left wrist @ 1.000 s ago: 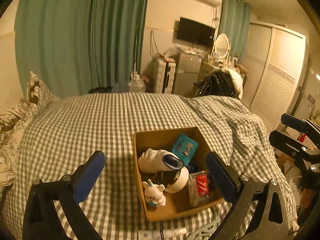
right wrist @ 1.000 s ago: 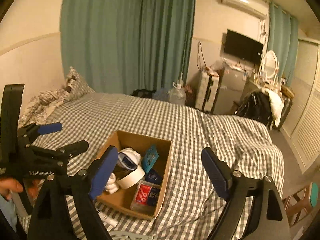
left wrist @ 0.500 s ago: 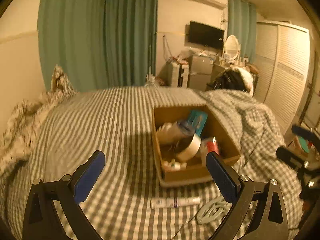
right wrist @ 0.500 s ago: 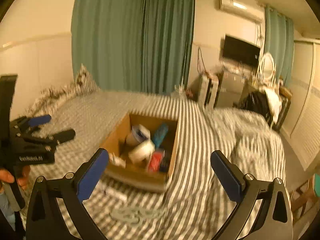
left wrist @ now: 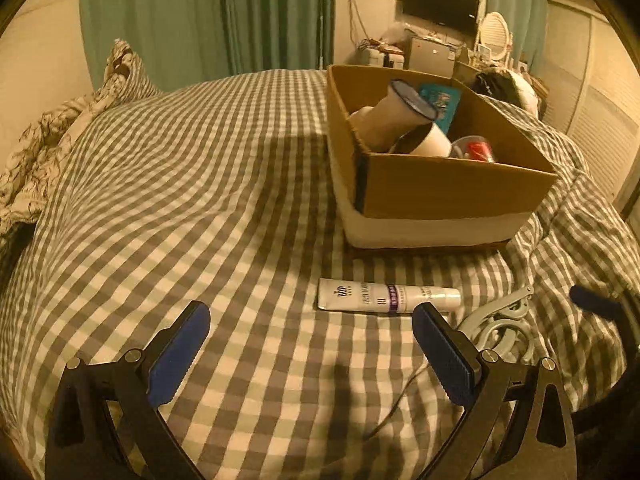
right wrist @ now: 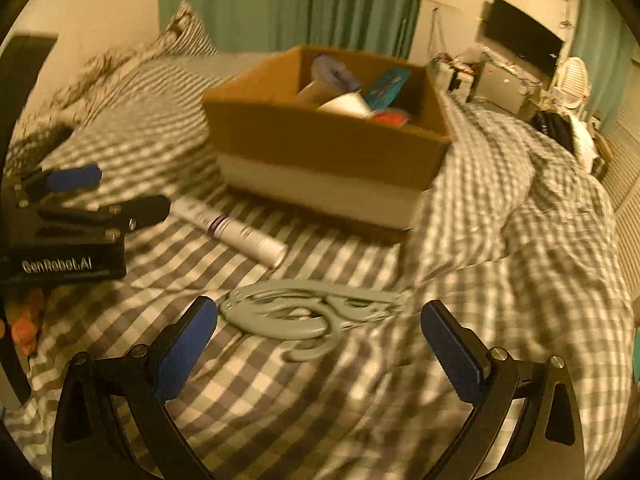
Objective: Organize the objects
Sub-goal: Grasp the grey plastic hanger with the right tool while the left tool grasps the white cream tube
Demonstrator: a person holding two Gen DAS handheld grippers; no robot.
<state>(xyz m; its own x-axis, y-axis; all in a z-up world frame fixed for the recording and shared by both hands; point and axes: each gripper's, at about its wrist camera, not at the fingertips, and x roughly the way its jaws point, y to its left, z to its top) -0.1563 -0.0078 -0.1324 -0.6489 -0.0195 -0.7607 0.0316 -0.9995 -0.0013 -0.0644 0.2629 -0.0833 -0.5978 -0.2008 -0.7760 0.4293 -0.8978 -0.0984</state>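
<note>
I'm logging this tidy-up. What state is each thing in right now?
Left tool: open, empty, above the bed.
Right tool: open, empty.
Cardboard box: open-topped, holding items.
White tube: lying flat on the bedspread, outside the box.
Grey hanger: lying flat, outside the box.

Both my grippers now sit much lower and closer to the bed than a second ago. The cardboard box looms larger, seen side-on. The white tube and grey hanger lie just ahead.
</note>
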